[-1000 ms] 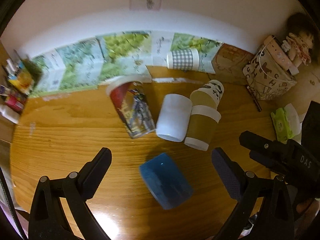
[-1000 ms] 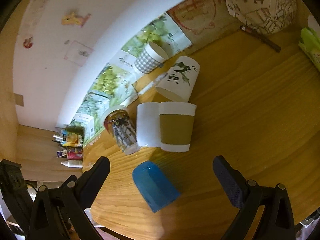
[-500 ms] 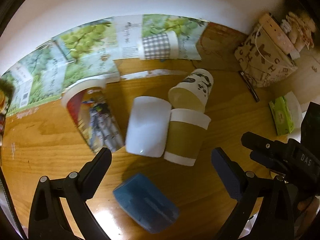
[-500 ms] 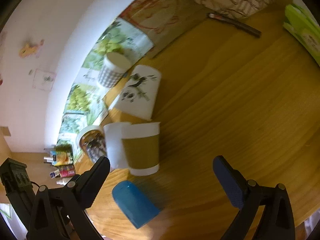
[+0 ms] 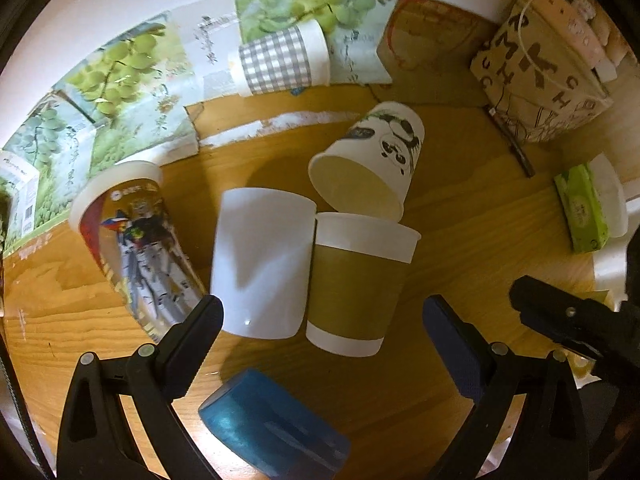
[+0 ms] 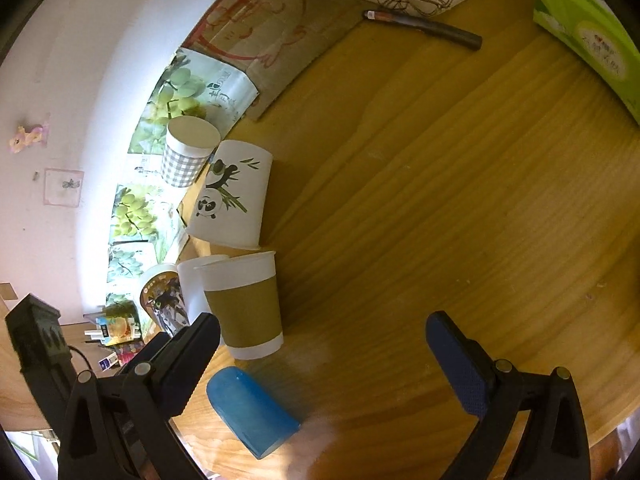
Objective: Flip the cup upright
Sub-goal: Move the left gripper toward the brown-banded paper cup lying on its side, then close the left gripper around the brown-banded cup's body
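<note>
Both your hand-held grippers, left (image 5: 320, 320) and right (image 6: 322, 340), are spread wide and empty, so watch that packed cup cluster (image 5: 352, 280) near the tabletop's (image 6: 440, 200) back edge, one nudge scatters them.

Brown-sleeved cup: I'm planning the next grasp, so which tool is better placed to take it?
Left. The left tool is open with the brown-sleeved cup lying centred between its fingers; the right tool, also open, has it off beside one finger.
</note>
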Demonstrator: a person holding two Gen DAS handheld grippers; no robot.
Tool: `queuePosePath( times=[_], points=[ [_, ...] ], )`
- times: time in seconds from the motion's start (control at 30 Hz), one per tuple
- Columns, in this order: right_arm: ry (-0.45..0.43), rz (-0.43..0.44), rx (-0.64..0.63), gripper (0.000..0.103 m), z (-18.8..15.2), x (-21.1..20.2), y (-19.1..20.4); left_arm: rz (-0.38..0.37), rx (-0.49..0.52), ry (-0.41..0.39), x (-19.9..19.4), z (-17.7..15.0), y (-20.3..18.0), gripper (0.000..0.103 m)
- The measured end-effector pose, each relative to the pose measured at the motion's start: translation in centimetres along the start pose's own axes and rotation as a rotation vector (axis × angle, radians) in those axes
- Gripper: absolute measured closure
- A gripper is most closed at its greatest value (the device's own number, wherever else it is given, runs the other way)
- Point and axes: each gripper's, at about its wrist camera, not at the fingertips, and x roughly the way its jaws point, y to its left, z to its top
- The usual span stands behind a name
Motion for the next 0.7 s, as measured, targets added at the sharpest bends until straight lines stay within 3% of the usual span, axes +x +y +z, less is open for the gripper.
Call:
queuePosePath(
  times=[0.23,0.4,0.7],
  points=[
    [-0.014,-0.008,0.016,0.000,0.1,-0.5,-0.7,0.027,0.044,0.051,1.7,0.3,-1.3,0.005],
    [-0.016,-0.007,0.031,0.000,0.2,-0.6,-1.2,0.110,0.110,0.033,2.3,0.4,-2.6,0.005],
    [-0.006,-0.013,0.026,0.000,0.2,-0.5,-1.2,0.172,0.189,0.004,2.7,0.7,-4.2,0.013]
  ],
)
